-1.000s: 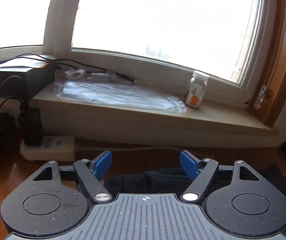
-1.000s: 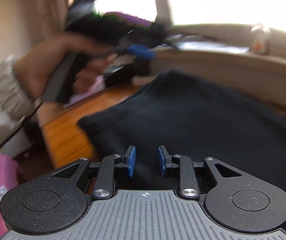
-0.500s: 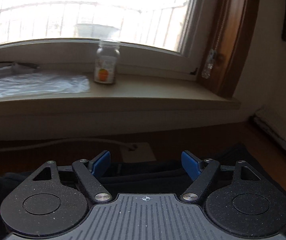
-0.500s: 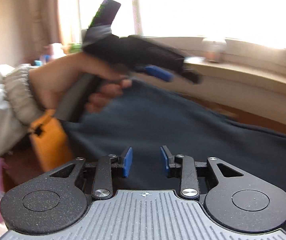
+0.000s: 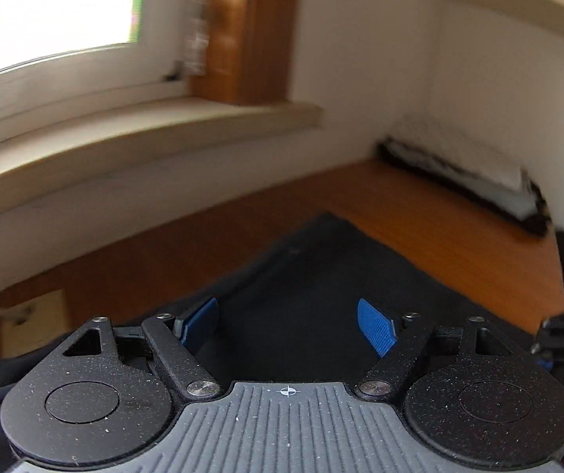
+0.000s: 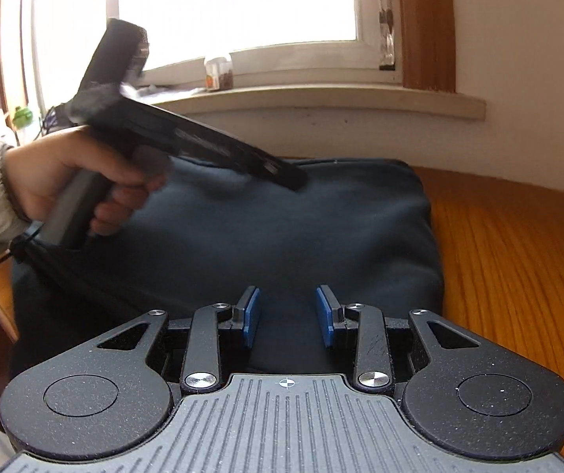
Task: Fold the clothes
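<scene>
A dark navy garment (image 6: 301,228) lies folded into a thick rectangle on the wooden table (image 6: 518,260). It also shows in the left wrist view (image 5: 313,272), with one corner pointing away. My left gripper (image 5: 288,327) is open wide and empty, just above the garment. In the right wrist view the left gripper (image 6: 294,181) is held in a hand and points down at the garment's far part. My right gripper (image 6: 288,315) is open and empty, low over the garment's near edge.
A windowsill (image 6: 321,98) runs along the back with a small bottle (image 6: 219,73) on it. A wooden window frame (image 6: 423,23) stands at the right. A dark and white flat object (image 5: 463,181) lies along the right wall. Bare table (image 5: 459,236) lies right of the garment.
My left gripper has swung to the right, from the bottle and sill to the room corner, and tipped down toward the garment. My right gripper has opened a little wider over the near edge.
</scene>
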Demonstrator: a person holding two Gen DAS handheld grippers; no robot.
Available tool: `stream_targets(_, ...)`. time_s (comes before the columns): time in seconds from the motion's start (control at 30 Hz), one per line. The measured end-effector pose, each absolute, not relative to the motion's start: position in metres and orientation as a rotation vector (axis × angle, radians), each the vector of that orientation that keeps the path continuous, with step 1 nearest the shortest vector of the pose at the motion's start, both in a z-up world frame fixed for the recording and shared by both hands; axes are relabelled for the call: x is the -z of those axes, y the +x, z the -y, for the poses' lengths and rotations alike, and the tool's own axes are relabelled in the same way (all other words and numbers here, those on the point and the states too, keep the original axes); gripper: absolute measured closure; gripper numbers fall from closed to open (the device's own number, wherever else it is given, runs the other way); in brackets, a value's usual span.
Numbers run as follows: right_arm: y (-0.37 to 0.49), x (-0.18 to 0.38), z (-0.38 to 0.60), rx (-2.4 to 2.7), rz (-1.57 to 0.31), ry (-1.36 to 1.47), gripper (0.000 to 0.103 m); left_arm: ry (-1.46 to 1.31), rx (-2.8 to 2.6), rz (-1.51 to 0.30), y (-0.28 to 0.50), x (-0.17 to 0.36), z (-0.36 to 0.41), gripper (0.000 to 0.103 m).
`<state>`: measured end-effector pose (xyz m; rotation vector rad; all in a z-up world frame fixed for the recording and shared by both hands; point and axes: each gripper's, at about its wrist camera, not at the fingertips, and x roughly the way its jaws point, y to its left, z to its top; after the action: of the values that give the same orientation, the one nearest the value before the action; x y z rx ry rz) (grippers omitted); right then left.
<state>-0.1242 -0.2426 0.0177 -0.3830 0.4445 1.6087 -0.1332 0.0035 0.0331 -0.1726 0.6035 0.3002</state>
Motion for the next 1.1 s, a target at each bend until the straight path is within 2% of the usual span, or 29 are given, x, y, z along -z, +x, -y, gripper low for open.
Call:
stream_targets(0.17, -0.118, -0.012, 0.254, -1.629, -0.371, -0.423, 0.071, -0.074, -0.291, -0.665, -0.108, -0.015, 0.011, 0.019)
stream_targets(0.7, -0.005, -0.012, 0.242, -1.529, -0.435, -0.394, 0.071, -0.074, -0.329, -0.673, -0.003, -0.01, 0.012, 0.017)
stream_targets(0.77, 0.001, -0.014, 0.252, -1.49, -0.416, -0.365, 0.08, -0.076, -0.313, -0.667, 0.003, -0.013, 0.013, 0.017)
stream_targets(0.8, 0.004, -0.014, 0.257, -1.475, -0.411, -0.35, 0.081, -0.076, -0.306, -0.665, 0.006, -0.015, 0.013, 0.017)
stream_targets(0.9, 0.012, -0.009, 0.27, -1.455, -0.423, -0.309, 0.082, -0.093, -0.209, -0.612, 0.017, -0.022, 0.016, 0.017)
stream_targets(1.1, 0.004, -0.001, 0.282, -1.416, -0.383, -0.319, 0.082, -0.008, -0.157, -0.677, 0.073, -0.012, 0.033, 0.018)
